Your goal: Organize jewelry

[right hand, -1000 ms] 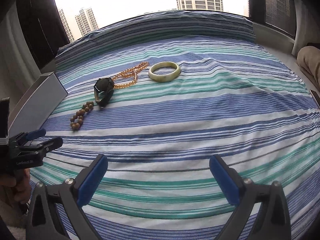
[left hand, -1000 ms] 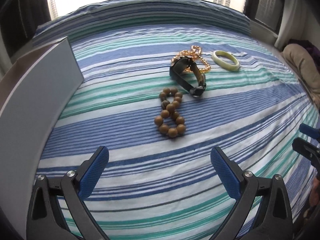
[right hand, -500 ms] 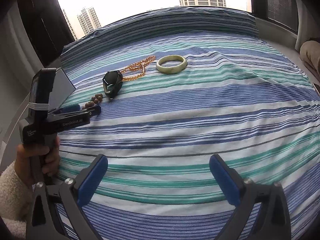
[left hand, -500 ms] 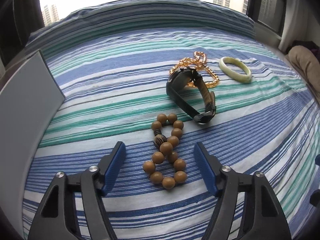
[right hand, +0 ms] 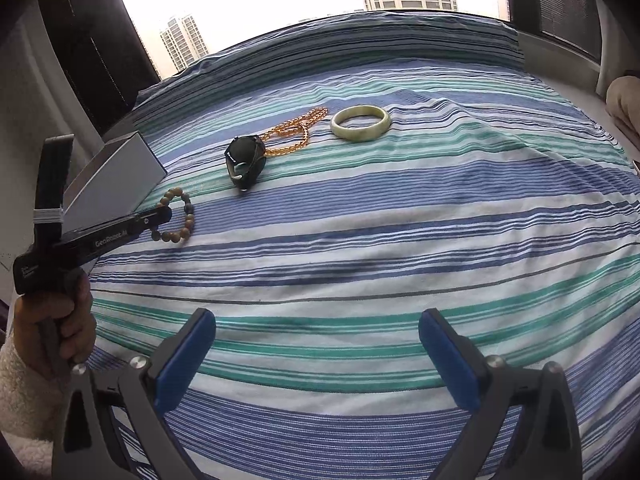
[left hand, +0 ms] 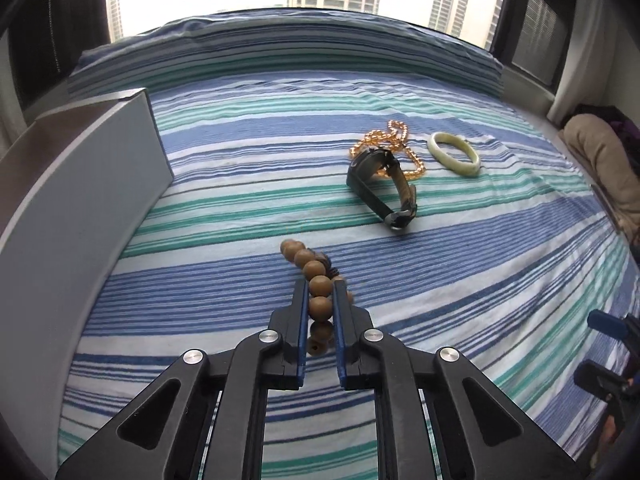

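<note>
Since a second ago the left gripper [left hand: 320,300] has been brought over the wooden bead bracelet [left hand: 318,288]; its jaws, then spread, are closing on the beads, which are pinched and lifted partly off the striped bedsheet [left hand: 460,280]. "GenRobot.AI" is read on its side. The grey box [left hand: 88,200] is seen beside it, contents hidden. The right gripper [right hand: 320,356] is held spread, empty.
</note>
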`<act>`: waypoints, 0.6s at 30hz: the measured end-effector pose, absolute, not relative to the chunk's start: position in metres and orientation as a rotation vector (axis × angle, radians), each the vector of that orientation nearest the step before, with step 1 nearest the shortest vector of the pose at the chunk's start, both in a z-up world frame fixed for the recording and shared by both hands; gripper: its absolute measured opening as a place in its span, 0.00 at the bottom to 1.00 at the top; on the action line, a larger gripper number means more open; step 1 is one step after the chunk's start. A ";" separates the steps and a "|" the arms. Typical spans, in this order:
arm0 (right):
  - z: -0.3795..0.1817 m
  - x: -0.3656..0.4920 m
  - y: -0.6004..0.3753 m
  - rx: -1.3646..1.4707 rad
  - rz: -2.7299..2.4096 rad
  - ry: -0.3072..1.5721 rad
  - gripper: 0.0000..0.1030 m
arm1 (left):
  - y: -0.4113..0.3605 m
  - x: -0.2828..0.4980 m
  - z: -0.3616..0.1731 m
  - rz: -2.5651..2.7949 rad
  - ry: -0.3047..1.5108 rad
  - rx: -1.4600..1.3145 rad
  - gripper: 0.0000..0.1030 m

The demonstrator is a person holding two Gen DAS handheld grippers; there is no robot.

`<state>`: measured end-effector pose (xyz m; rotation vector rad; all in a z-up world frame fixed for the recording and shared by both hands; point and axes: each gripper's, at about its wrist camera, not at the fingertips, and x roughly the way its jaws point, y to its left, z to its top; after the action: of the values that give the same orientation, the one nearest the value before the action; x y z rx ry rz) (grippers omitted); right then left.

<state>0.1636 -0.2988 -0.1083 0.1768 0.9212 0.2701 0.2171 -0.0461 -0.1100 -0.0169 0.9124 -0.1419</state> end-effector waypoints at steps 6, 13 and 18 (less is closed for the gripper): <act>-0.103 0.156 -0.289 0.163 0.293 0.915 1.00 | -0.020 0.175 -0.106 -0.127 0.960 -0.029 0.09; -0.105 0.147 -0.278 0.147 0.310 0.930 1.00 | 0.005 0.136 -0.117 -0.097 0.999 -0.061 0.09; -0.106 0.138 -0.270 0.136 0.318 0.939 1.00 | 0.017 0.126 -0.127 -0.081 1.019 -0.092 0.20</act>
<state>0.1385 -0.2698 -0.1055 0.1363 0.9391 0.3175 0.1258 0.0167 -0.1266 -0.0920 1.0191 -0.0807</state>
